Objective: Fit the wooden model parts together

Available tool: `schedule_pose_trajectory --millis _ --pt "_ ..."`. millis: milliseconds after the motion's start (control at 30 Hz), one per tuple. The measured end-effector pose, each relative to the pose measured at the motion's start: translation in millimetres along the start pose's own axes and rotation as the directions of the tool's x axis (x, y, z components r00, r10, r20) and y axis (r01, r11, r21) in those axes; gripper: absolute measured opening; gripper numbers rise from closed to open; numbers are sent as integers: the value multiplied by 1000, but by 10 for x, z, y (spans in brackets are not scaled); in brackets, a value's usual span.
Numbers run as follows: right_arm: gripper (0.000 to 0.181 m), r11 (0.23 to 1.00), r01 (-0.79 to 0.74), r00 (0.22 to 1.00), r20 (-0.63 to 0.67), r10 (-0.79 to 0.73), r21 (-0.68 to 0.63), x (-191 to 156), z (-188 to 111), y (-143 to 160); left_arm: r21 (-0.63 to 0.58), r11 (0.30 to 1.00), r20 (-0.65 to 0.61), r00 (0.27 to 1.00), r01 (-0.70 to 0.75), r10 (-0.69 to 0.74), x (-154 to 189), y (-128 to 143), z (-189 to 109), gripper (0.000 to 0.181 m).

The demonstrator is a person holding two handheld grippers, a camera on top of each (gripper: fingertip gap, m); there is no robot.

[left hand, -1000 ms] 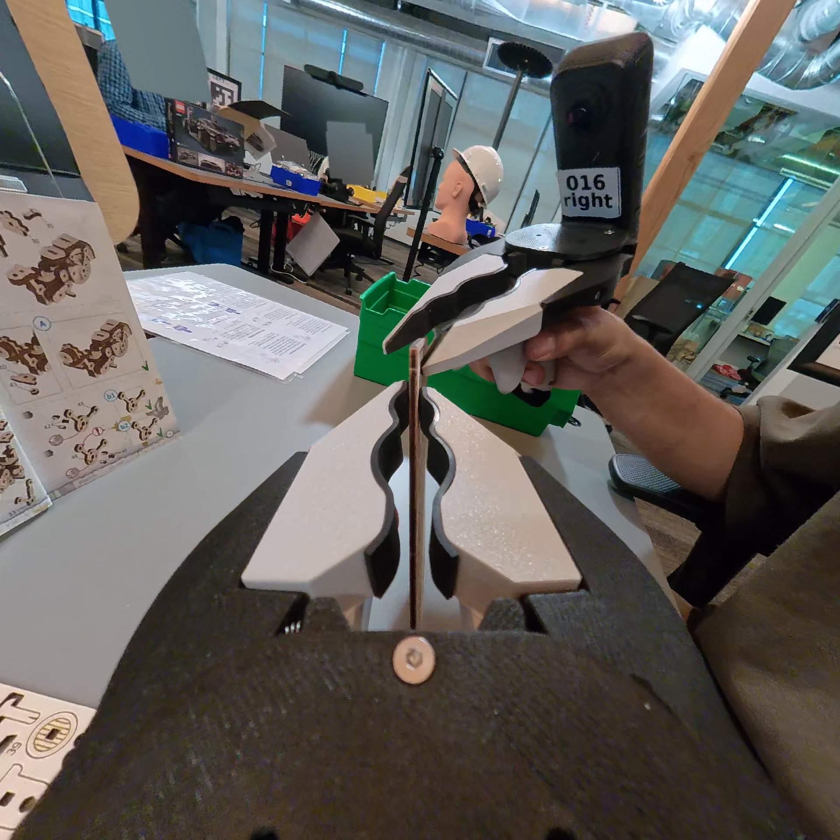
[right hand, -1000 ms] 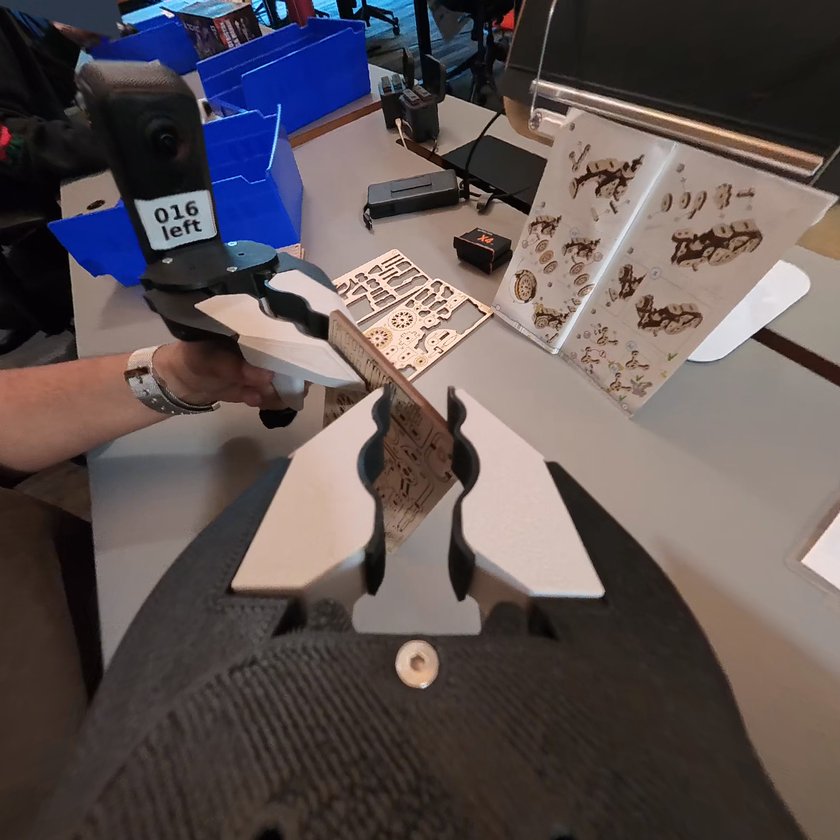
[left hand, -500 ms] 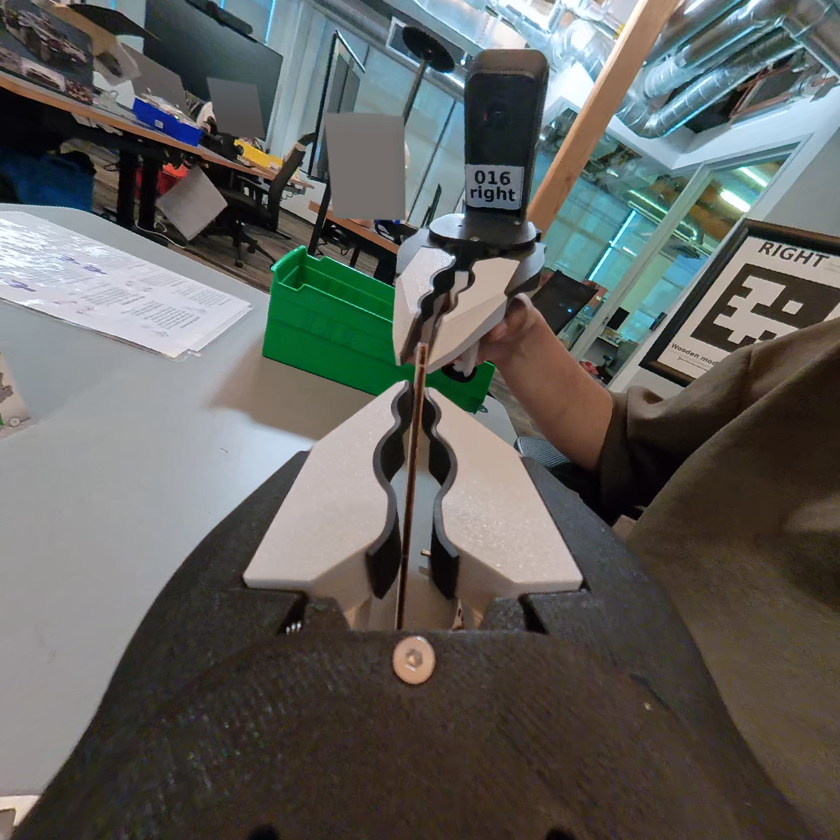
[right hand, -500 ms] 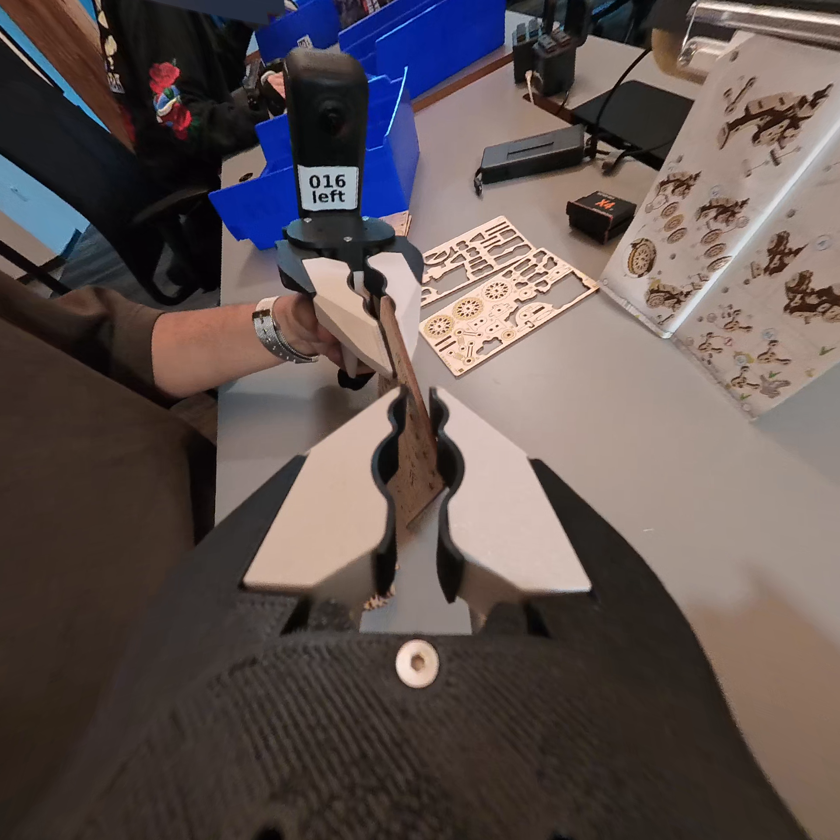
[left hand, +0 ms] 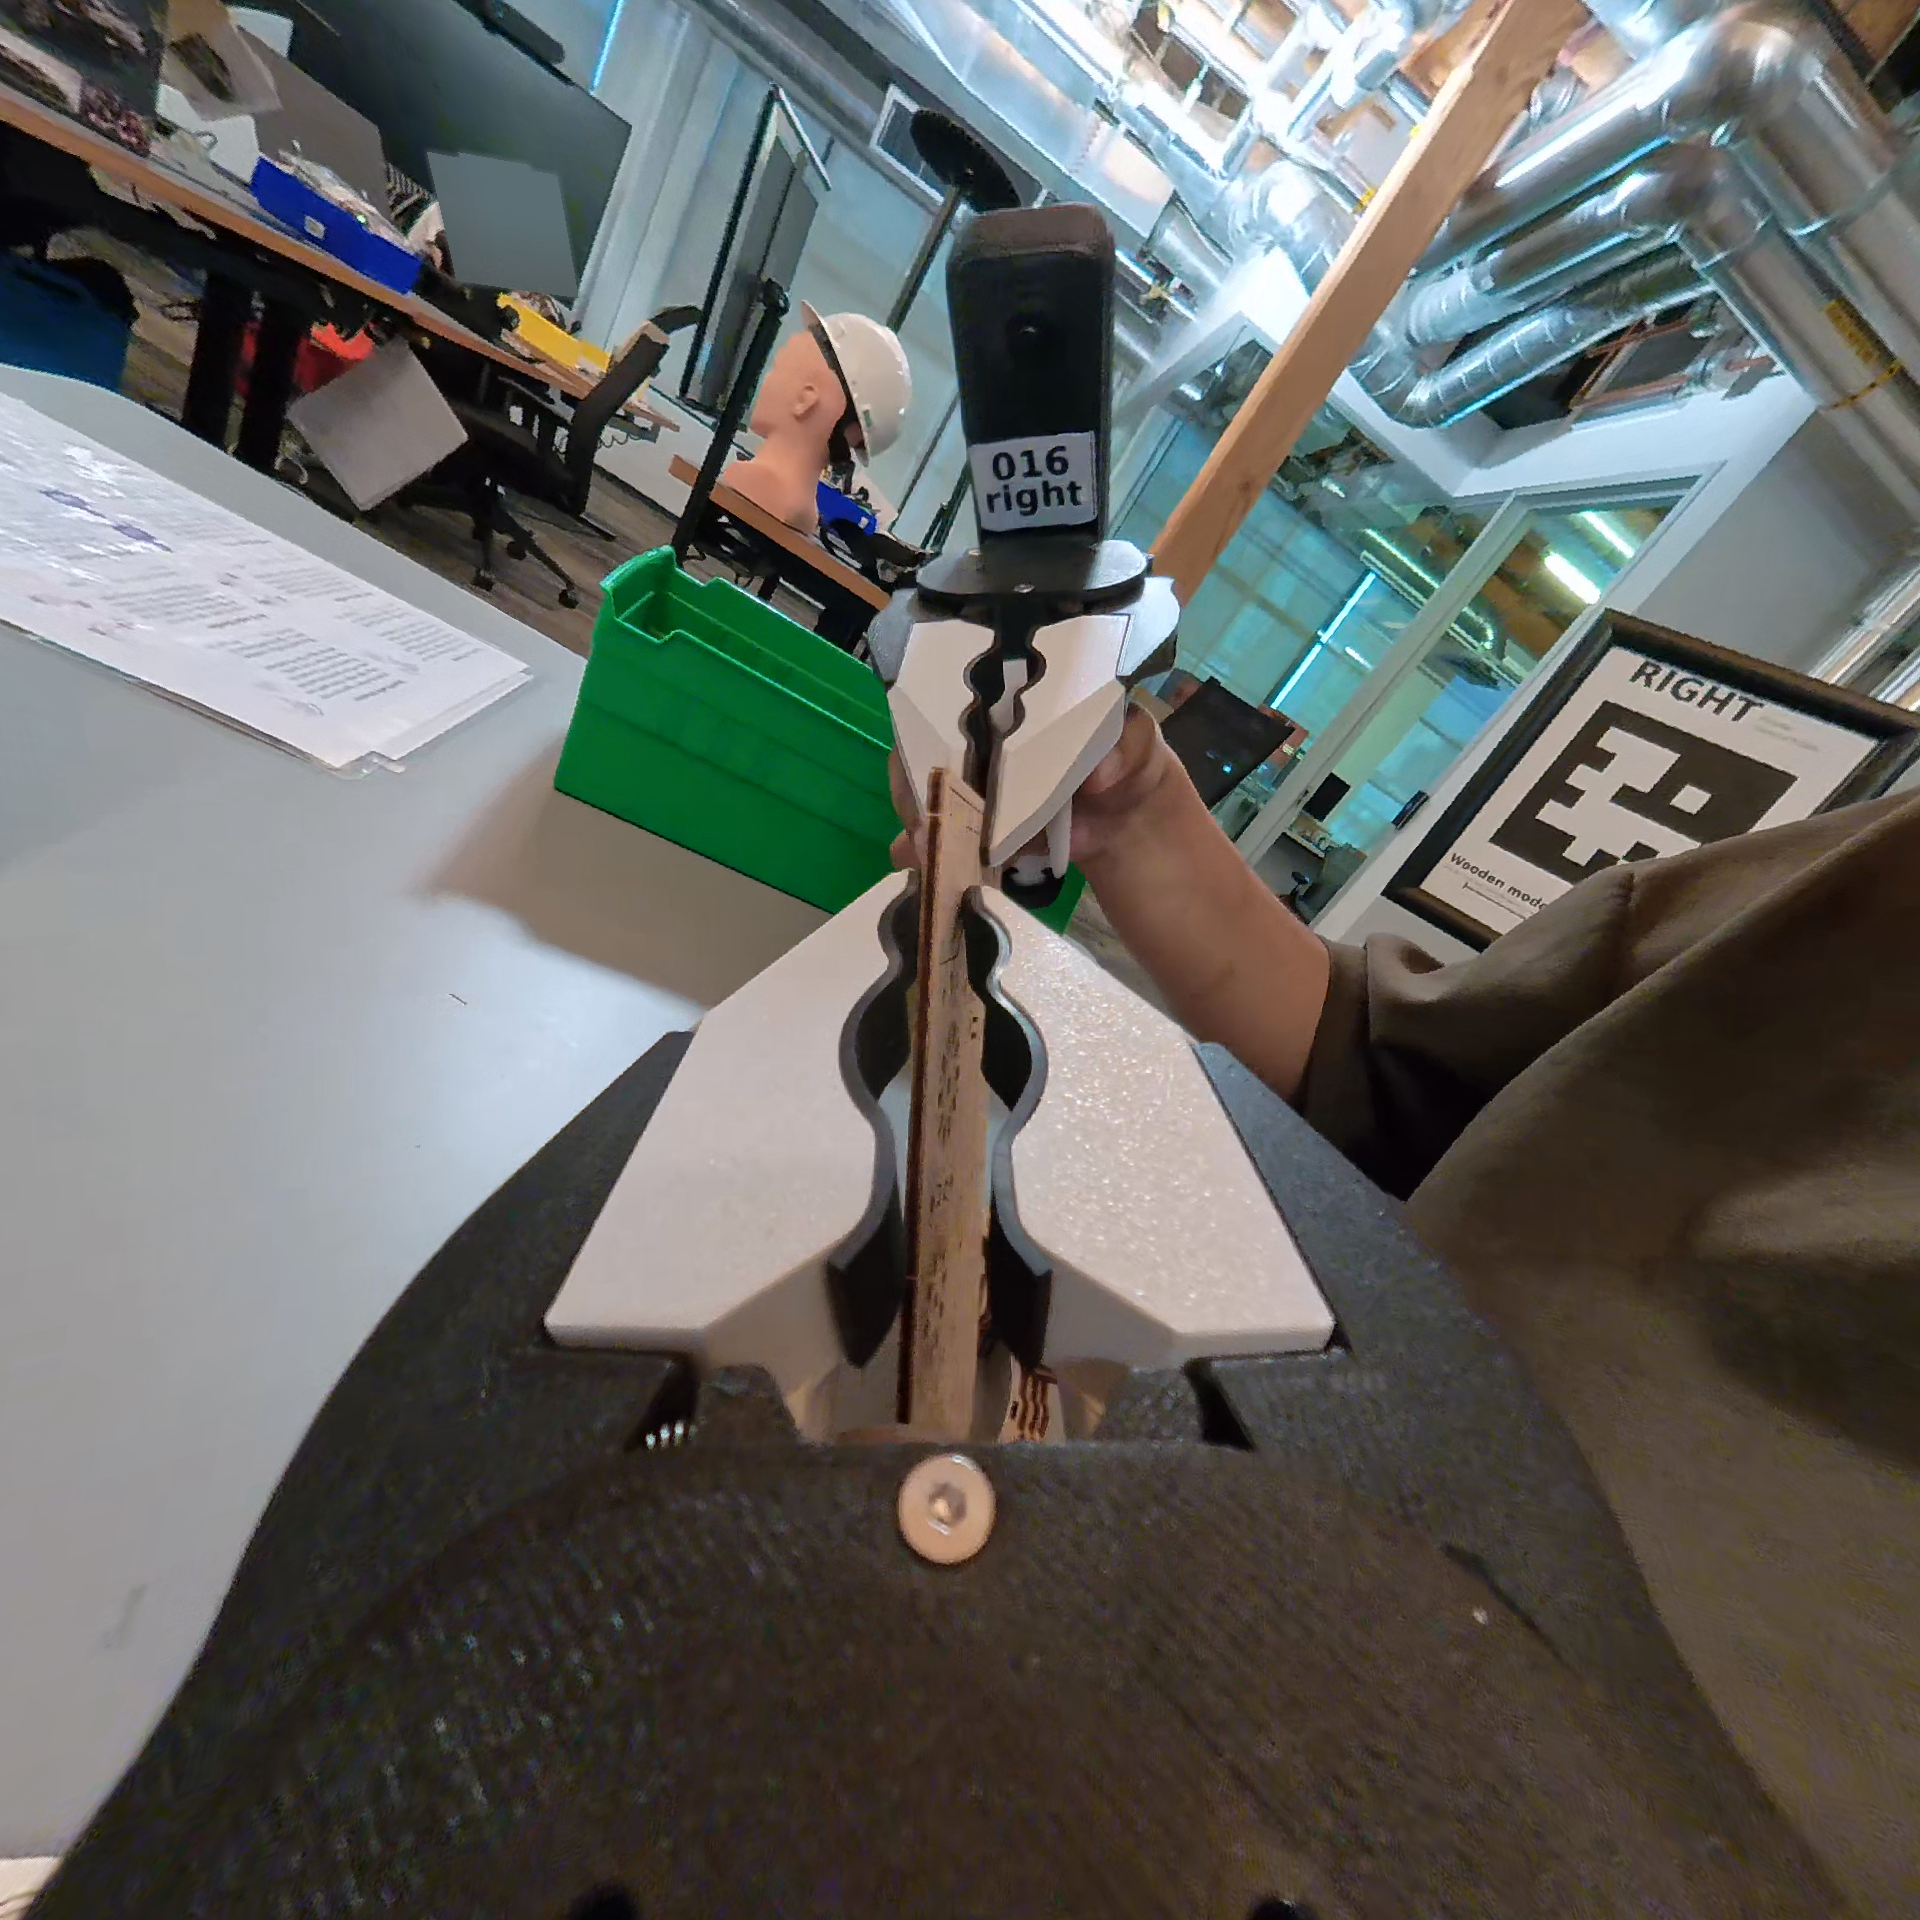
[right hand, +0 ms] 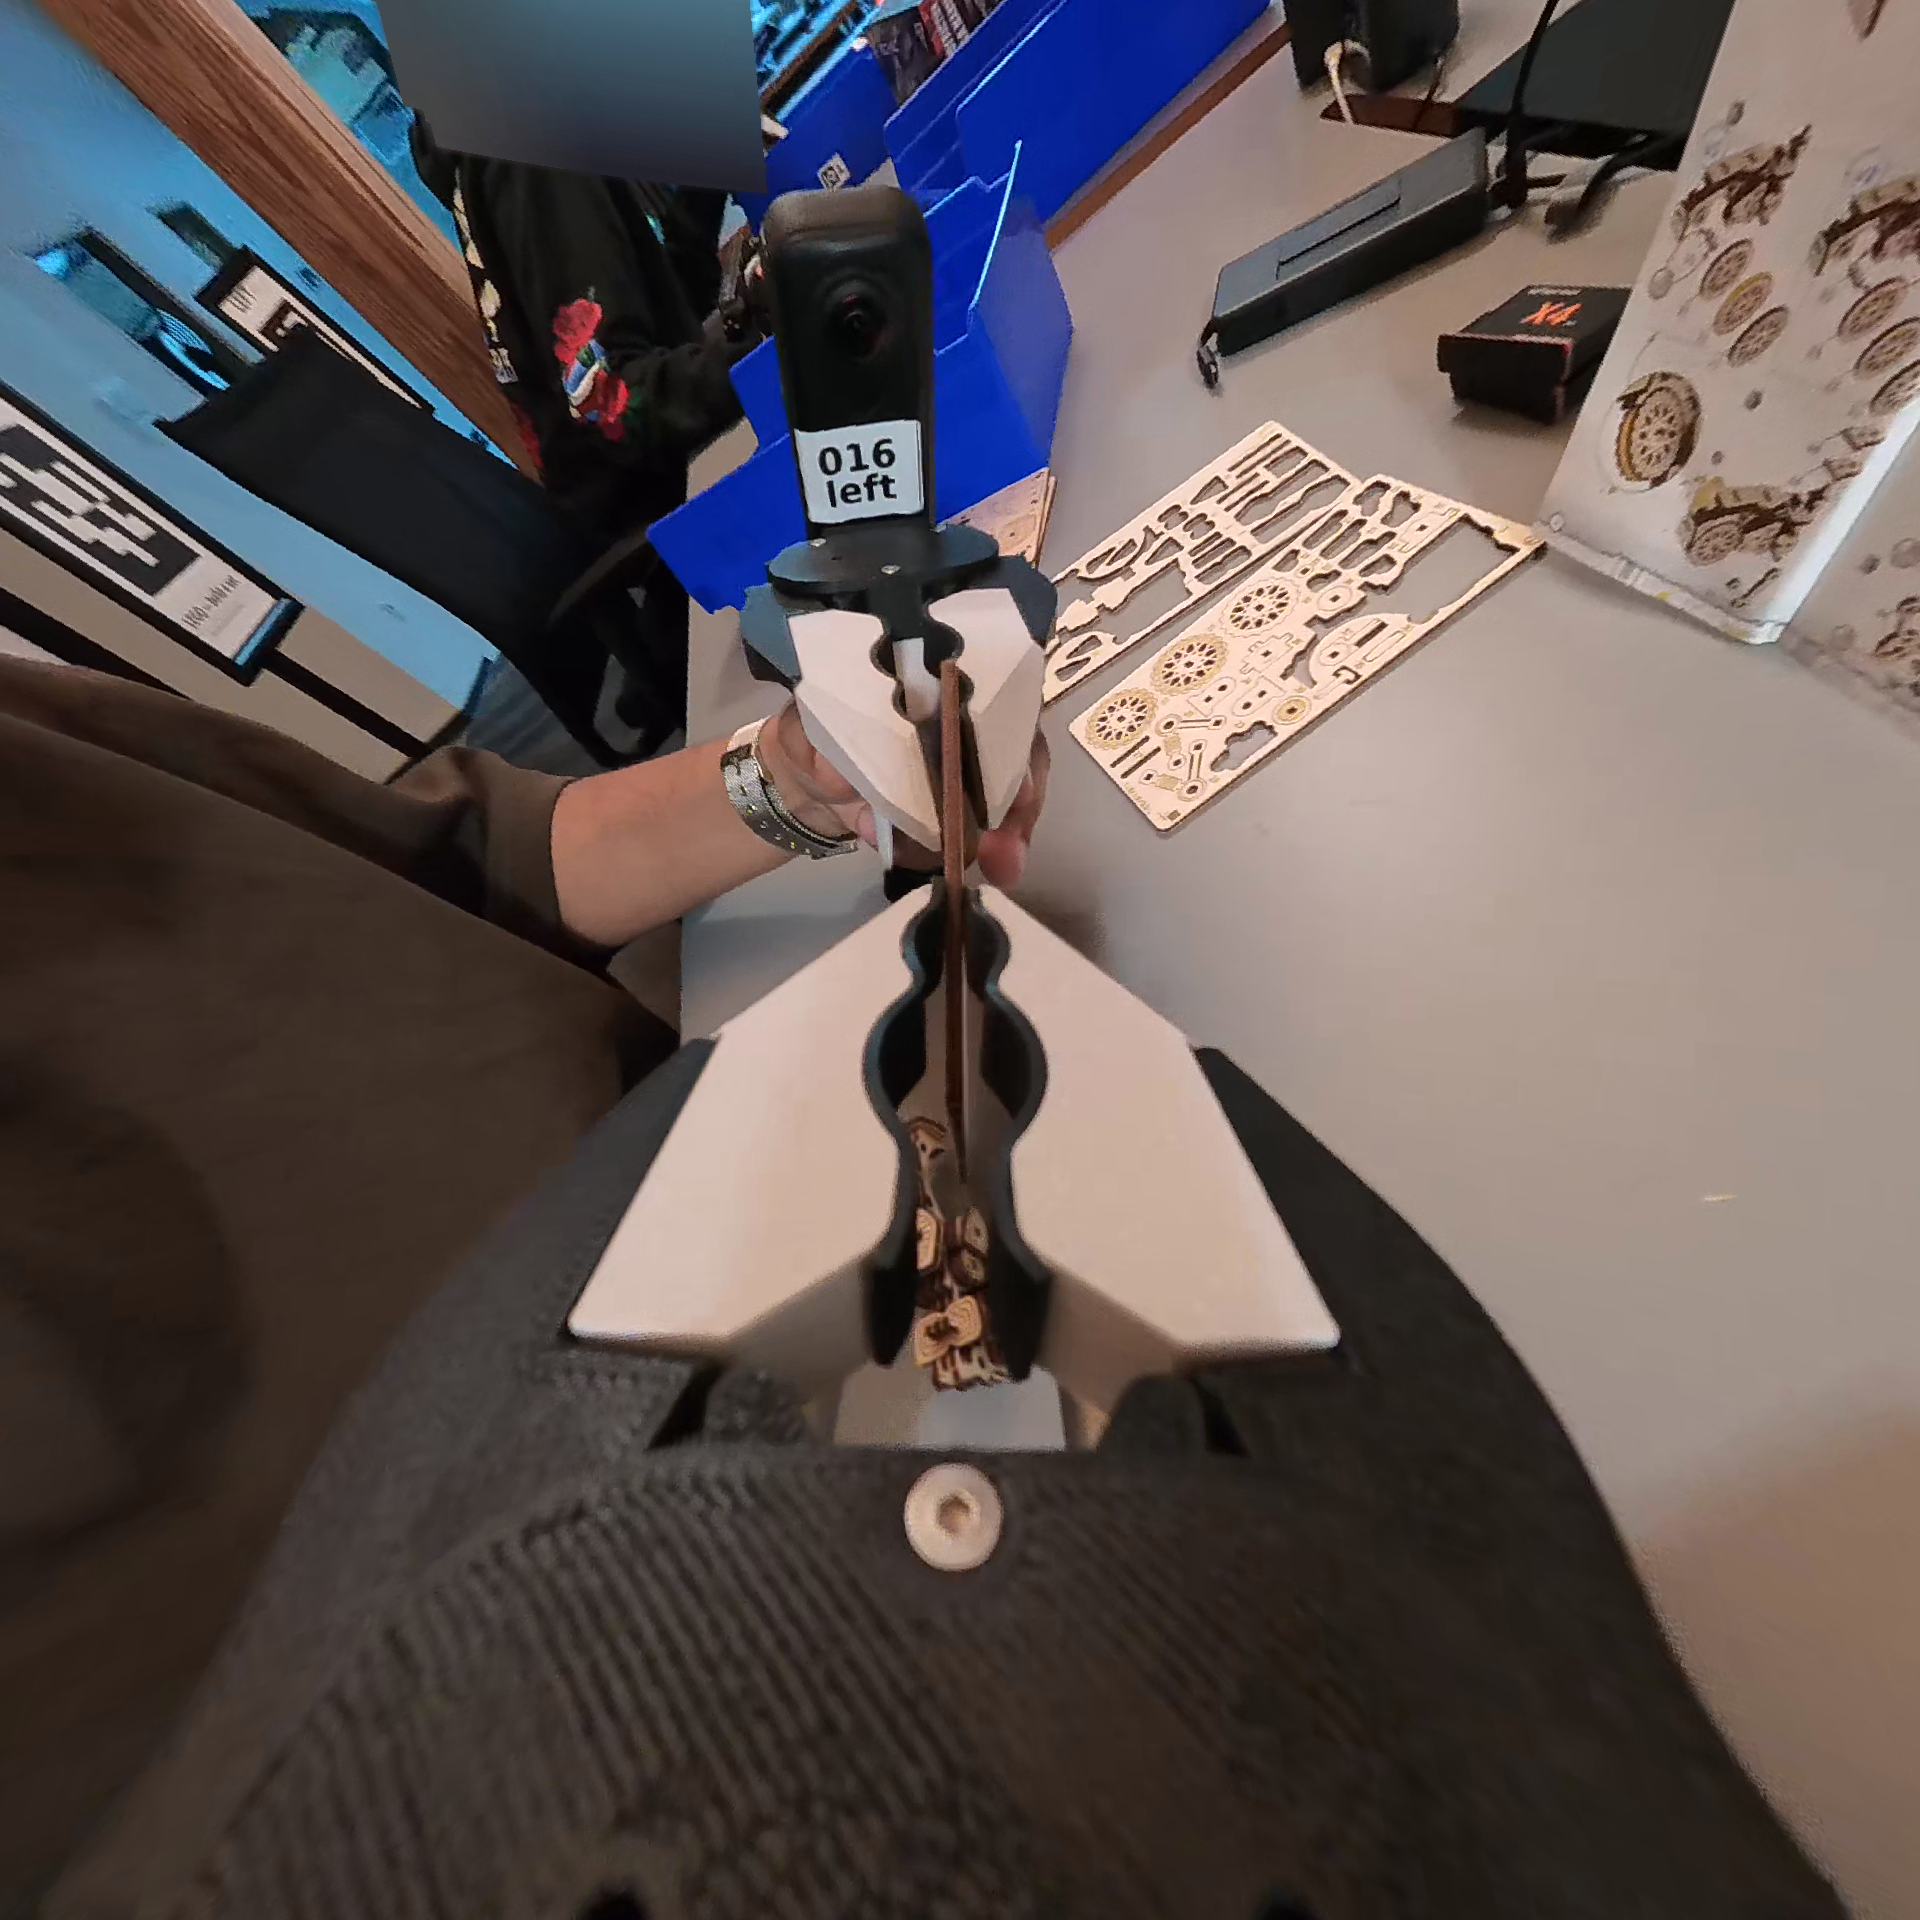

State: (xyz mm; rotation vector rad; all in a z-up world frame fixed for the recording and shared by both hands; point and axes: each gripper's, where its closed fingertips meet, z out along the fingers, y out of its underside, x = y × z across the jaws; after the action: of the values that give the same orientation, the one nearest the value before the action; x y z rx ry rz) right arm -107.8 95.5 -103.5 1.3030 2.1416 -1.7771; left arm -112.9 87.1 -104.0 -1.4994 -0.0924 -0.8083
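Left wrist view: left gripper (left hand: 943, 914) fingers pinch wooden sheet (left hand: 948, 1122) edge-on, held above surface (left hand: 260, 1039). Right gripper (left hand: 982, 821) opposite clamps sheet's far end. Green bin (left hand: 717, 748) at surface's far edge.

Right wrist view: right gripper (right hand: 954, 914) fingers pressed onto same sheet (right hand: 954, 997); left gripper (right hand: 951, 810) grips other end. Two more cut-out sheets (right hand: 1268, 623) lie flat mid-surface, blue bins (right hand: 987, 343) beyond.

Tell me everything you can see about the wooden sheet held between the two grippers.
The wooden sheet is a thin, pale plywood panel with dark burnt edges and laser-cut part outlines on its face. It is held edge-on, off the table. The left gripper is shut on one end and the right gripper on the other, facing each other. Nothing else touches it.
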Motion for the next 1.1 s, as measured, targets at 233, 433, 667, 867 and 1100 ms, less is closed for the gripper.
schedule_pose_trajectory --millis 233,433,667,867,1100 --pt "0 997 -73 997 42 71 37 50 14 -13 25 999 16 1000 26 -26 -60 -13 -13 5" --pt "0 998 -57 998 6 57 41 109 92 9 67 998 69 998 10 -14 -131 -103 -85 11" --pt "1 999 -34 999 -5 34 37 85 176 17 -69 997 111 993 -27 34 -147 55 -38 16" --pt "1 998 -29 1000 -7 30 53 97 173 6 -63 998 83 996 -21 26 -106 39 -40 4" --pt "9 998 16 996 -85 -11 57 165 191 0 -64 997 107 993 -44 50 -122 26 -40 0"
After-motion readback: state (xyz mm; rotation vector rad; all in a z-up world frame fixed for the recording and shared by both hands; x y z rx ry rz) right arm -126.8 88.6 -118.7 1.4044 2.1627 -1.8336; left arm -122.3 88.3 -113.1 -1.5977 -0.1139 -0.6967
